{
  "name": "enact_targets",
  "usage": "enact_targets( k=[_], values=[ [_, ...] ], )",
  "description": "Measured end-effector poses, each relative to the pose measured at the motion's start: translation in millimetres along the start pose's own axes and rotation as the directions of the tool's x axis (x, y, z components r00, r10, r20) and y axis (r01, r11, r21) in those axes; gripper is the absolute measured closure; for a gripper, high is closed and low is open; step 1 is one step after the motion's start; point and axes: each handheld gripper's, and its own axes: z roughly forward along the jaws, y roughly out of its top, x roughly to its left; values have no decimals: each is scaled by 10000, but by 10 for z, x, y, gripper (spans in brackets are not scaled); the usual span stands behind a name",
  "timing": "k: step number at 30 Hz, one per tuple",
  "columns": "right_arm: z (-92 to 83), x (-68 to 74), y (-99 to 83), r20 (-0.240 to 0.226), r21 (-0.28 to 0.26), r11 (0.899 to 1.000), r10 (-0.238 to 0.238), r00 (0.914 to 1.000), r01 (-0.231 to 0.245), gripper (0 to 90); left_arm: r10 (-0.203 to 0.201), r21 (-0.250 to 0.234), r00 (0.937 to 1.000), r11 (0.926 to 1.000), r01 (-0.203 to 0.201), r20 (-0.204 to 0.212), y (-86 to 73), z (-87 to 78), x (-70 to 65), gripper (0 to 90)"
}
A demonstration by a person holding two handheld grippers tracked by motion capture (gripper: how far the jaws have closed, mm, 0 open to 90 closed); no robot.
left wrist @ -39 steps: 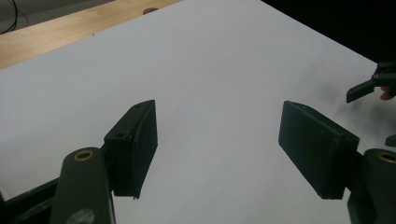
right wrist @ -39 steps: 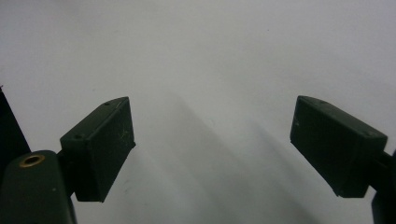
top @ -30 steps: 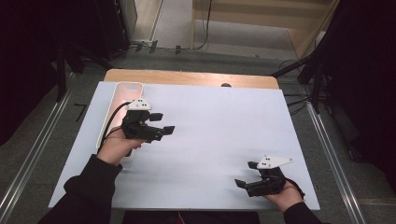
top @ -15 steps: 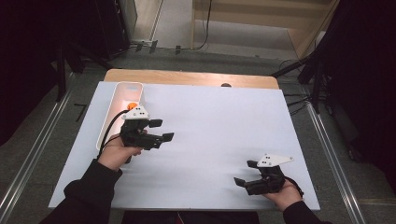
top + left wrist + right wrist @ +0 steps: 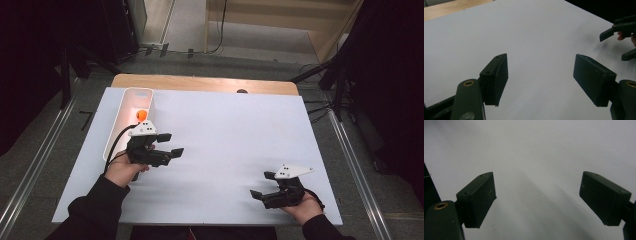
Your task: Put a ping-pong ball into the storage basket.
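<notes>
An orange ball [image 5: 142,114] lies inside a long white tray [image 5: 120,112] at the table's left. My left gripper [image 5: 171,145] hovers just right of the tray's near half, pointing right, open with nothing between its jaws. In the left gripper view its jaws [image 5: 540,75] stand apart over bare white table, and the right gripper [image 5: 621,37] shows far off at the right edge. My right gripper [image 5: 263,186] rests near the front right of the table, pointing left, open and empty. The right gripper view has its jaws [image 5: 537,195] wide over plain white surface.
The white table top [image 5: 230,130] has a wooden strip [image 5: 200,82] along its far edge with a small dark knob [image 5: 242,91]. A black cable [image 5: 116,145] runs from the left gripper past the tray. Grey floor and metal rails surround the table.
The left hand has drawn back toward the person and a little lower, uncovering the tray and the orange ball. The right hand has stayed put.
</notes>
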Motion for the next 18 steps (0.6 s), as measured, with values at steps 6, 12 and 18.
enact_targets(
  k=[6, 12, 18],
  values=[
    [0, 0, -2, 0, 31, 10000, -28, 10000, 28, 122, 207, 68, 9998, 9998, -208, 71, -57, 8, -17, 283],
    [4, 6, -5, 61, 72, 9999, -73, 10000, 73, 122, 352, 171, 9993, 9992, -355, 156, -136, 9, -24, 283],
    [6, 5, -6, 76, 94, 9999, -97, 9999, 96, 122, 859, 518, 9961, 9949, -867, 185, -227, 22, -76, 283]
  ],
)
